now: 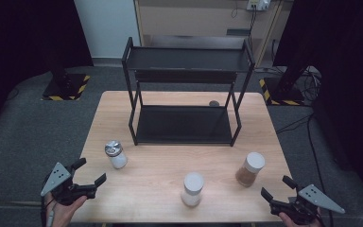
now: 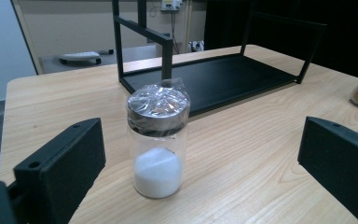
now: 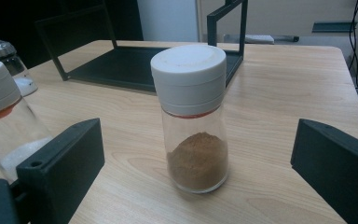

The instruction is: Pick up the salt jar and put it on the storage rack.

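Three jars stand on the wooden table [image 1: 156, 170]. A glass jar with a foil-wrapped metal lid and white powder [image 1: 116, 154] [image 2: 158, 140] is at the left. My left gripper [image 1: 91, 173] [image 2: 200, 172] is open just short of it, jaws wide apart. A white-capped jar of brown powder [image 1: 250, 169] [image 3: 192, 119] stands at the right, with my right gripper [image 1: 278, 187] [image 3: 196, 172] open in front of it. A third white-capped jar with white powder [image 1: 192, 188] [image 3: 2, 119] stands near the front edge between them.
A black two-tier metal rack [image 1: 185, 90] [image 2: 214, 77] [image 3: 135, 60] occupies the far half of the table, both shelves bare. A small dark round thing [image 1: 213, 103] lies on the table behind it. Grey carpet and dark stands surround the table.
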Demonstrator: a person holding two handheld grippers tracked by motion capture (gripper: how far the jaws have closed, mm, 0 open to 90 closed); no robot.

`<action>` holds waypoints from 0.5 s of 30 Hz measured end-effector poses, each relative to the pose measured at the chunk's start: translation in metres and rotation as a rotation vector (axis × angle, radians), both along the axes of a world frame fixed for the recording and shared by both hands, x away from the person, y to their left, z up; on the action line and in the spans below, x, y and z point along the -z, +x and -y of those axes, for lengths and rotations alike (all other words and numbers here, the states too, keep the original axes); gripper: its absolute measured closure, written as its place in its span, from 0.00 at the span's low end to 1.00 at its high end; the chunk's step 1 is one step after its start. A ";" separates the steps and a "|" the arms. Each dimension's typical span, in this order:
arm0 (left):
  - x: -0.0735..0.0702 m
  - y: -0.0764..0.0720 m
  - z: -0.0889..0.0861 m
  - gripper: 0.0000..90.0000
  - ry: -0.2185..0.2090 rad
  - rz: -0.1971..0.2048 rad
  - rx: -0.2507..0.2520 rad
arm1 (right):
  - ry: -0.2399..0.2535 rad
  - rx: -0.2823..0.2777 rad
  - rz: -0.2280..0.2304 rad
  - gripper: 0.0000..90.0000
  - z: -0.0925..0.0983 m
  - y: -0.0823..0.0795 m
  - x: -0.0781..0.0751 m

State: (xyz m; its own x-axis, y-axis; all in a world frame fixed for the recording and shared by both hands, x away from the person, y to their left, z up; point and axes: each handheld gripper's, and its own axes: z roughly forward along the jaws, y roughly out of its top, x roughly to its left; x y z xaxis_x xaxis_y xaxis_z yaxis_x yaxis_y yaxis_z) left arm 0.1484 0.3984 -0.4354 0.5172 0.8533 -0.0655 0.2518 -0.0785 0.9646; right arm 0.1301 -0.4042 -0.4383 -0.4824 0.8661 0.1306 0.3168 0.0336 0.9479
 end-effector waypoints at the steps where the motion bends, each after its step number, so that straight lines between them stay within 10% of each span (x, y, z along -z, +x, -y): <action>1: 0.000 0.001 0.000 0.00 0.003 0.000 0.000 | 0.000 -0.001 0.000 0.04 0.000 0.000 0.000; 15: 0.000 0.022 -0.001 0.00 0.030 -0.031 -0.016 | -0.001 0.000 0.000 0.04 0.000 0.000 0.000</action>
